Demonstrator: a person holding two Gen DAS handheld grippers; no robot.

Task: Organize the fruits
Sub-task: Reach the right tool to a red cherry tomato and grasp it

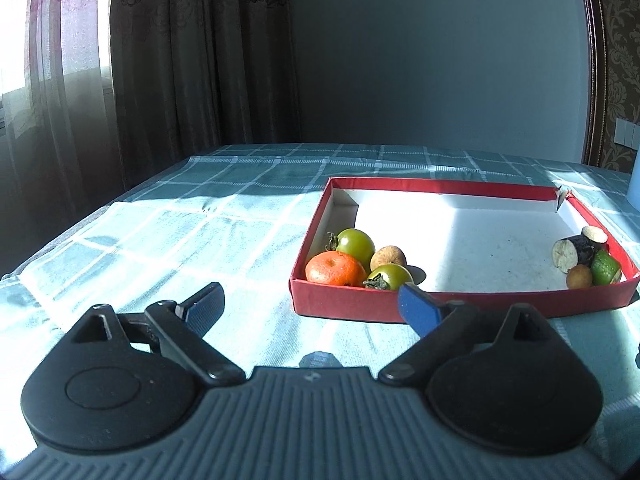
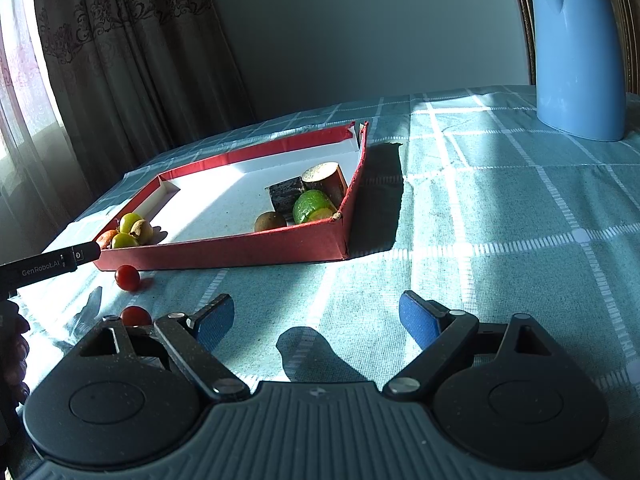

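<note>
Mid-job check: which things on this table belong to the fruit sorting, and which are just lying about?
Job:
red tray
orange
green fruits
brown fruits
green piece
cut dark stalk pieces
two red cherry tomatoes outside the tray

Lying about:
blue kettle
checked tablecloth
curtain

Home: curtains (image 1: 160, 60), checked tablecloth (image 1: 180, 220), kettle (image 2: 580, 52).

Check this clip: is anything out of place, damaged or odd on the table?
Two red cherry tomatoes lie loose on the tablecloth, outside the red box that holds the other fruit. The box's far right corner is split open, flaps apart. Both tools are open and empty.
</note>
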